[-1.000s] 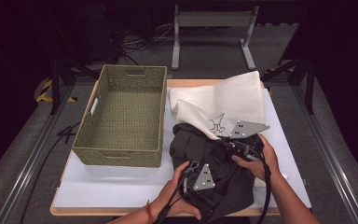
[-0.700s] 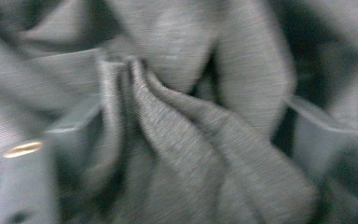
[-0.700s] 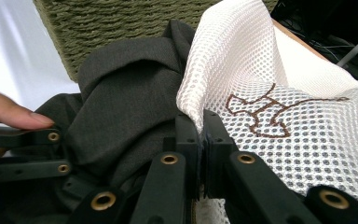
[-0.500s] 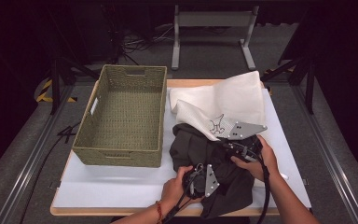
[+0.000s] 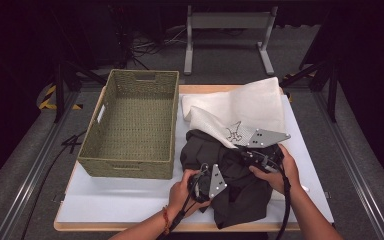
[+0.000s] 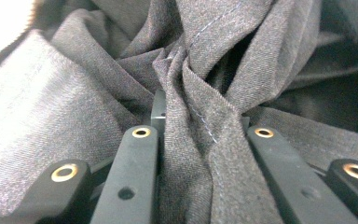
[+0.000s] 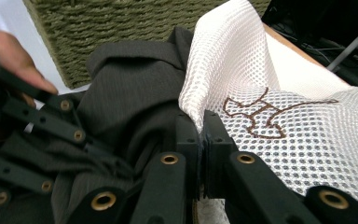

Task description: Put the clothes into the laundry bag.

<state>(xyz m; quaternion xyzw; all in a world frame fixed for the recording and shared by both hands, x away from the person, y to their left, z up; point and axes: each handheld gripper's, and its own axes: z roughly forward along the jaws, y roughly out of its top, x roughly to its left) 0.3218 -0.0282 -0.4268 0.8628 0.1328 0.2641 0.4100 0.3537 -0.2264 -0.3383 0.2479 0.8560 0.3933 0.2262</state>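
The left gripper [image 5: 204, 181] has just closed on the dark garment [image 5: 240, 195] near the table's front edge. The right gripper [image 7: 201, 128] pinches the mesh bag [image 7: 279, 116]. Bagging hasn't started, I judge.

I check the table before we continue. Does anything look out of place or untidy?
Nothing is spilled or damaged. The dark garment lies crumpled beside the basket, one fold bunched between the left gripper fingers, which have just been closing. The white mesh bag overlaps it, its edge pinched by the right gripper.

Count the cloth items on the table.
2: a dark garment bunched at the near edge beside the basket, and a white mesh bag behind it, overlapping it. More may lie underneath.
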